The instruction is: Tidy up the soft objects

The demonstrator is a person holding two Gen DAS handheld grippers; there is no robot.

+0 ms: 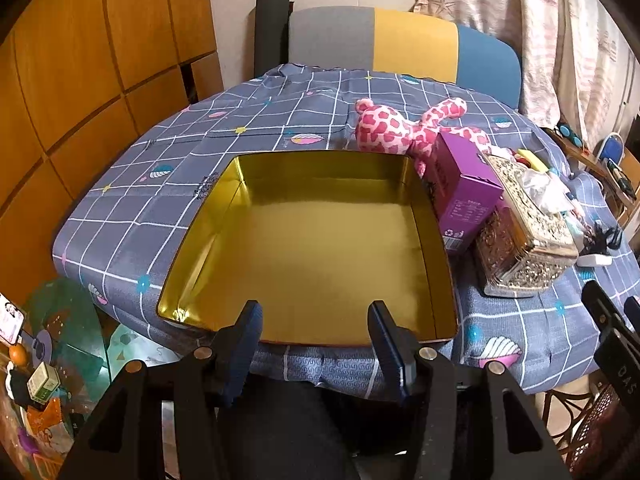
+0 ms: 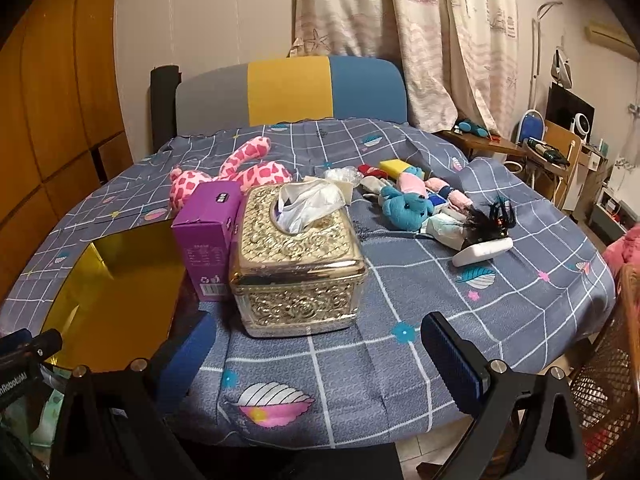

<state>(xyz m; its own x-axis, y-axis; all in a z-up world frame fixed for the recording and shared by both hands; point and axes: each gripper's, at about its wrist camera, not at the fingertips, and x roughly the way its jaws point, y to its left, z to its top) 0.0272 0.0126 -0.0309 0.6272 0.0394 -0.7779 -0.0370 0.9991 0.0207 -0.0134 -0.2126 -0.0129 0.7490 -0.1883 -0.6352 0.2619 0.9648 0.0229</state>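
Left wrist: the left gripper [image 1: 316, 322] hangs wide and empty over the gold tin [image 1: 308, 248]; the pink plush [image 1: 394, 130] lies just behind it. Right wrist: the right gripper [image 2: 320, 354] gapes empty; the blue bear [image 2: 406, 210] lies among 1 small pile, probably light and squashy, best pinched at the body.

Left gripper [image 1: 316, 332]: black angular frame, silver round screw heads behind the jaws, blue ribbed pads lining the fingers [image 1: 386, 334]. Right gripper [image 2: 320, 364]: same black frame, silver screws, blue ribbed pads.
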